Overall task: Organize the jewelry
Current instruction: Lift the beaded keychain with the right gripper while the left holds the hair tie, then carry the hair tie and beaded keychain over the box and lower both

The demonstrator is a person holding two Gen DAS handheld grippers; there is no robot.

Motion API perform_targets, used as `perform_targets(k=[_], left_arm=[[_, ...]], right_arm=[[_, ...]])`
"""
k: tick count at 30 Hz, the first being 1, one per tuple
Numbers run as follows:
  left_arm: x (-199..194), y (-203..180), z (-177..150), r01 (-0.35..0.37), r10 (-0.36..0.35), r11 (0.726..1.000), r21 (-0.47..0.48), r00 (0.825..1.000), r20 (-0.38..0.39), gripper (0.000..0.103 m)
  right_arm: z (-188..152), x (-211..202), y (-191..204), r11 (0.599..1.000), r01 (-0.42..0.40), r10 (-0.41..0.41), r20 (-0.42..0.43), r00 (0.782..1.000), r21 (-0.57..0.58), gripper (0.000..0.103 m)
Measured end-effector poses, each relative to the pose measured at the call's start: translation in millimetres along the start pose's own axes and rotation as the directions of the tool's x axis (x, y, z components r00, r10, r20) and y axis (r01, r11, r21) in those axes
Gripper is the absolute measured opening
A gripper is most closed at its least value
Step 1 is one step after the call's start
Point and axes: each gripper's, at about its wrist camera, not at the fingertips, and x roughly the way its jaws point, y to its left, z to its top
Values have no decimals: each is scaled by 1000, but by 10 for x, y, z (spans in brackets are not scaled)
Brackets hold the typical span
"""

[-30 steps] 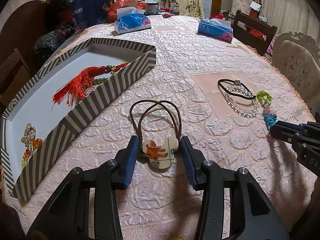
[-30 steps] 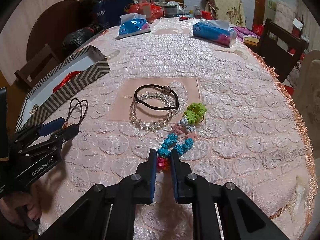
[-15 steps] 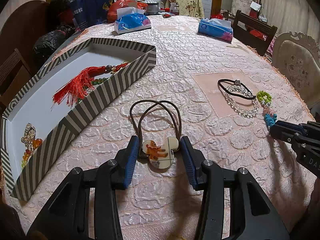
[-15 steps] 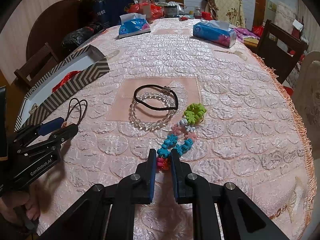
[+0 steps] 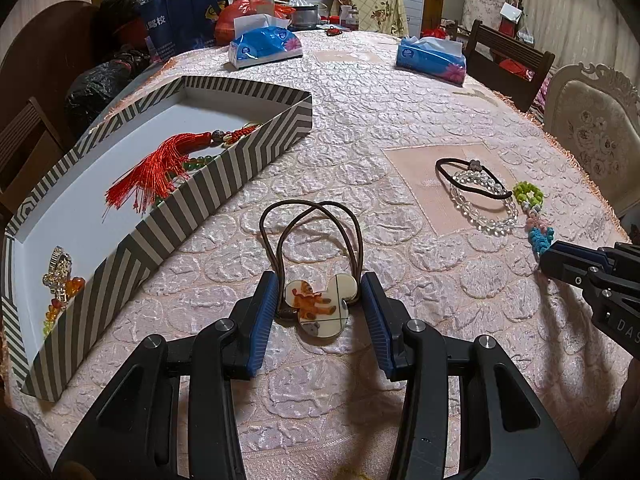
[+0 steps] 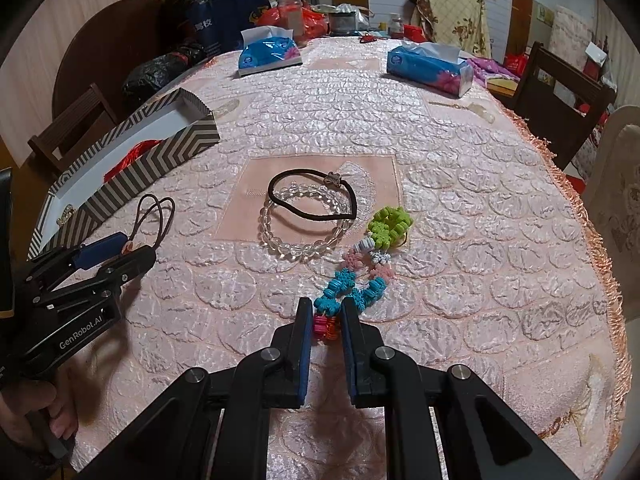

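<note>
My left gripper (image 5: pixel 320 300) is open, its jaws on either side of a mouse-head charm hair tie (image 5: pixel 320 308) with brown elastic loops lying on the pink tablecloth. My right gripper (image 6: pixel 326 320) is shut on the pink and orange end of a colourful bead bracelet (image 6: pixel 360 268), which trails away through blue, pink and green beads. A clear bead bracelet (image 6: pixel 300 236) and a black hair tie (image 6: pixel 312 196) lie just beyond it. The striped box (image 5: pixel 224 160) at left holds a red tassel (image 5: pixel 156 172) and a brooch (image 5: pixel 60 276).
Two blue tissue packs (image 5: pixel 264 44) (image 5: pixel 432 60) stand far back on the table. Bags and jars crowd the far end. Chairs (image 5: pixel 592 128) stand at the right table edge. The left gripper shows in the right wrist view (image 6: pixel 100 256).
The left gripper's jaws have closed in slightly around the charm. The right gripper stays shut on the bracelet end; nothing else moved.
</note>
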Motion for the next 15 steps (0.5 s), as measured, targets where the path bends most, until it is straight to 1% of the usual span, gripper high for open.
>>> perform_targets(k=[10,13,15], left_arm=[[-6,20,3,-6,6,1000,11,1000,4,40],[-19,22,-9,-4,4,1000,-10,1000,-2,40],[-86,7,-24,-15,15,1000,-21,1000,-6,40]], right_arm=[[-24,-8,24,1000,15,-15,10,1000,-13,12],[-35,-15,7,1000,11,-11,13,1000,1,12],[-40,-21,16,1000,16,-16,13,1000,-4,12]])
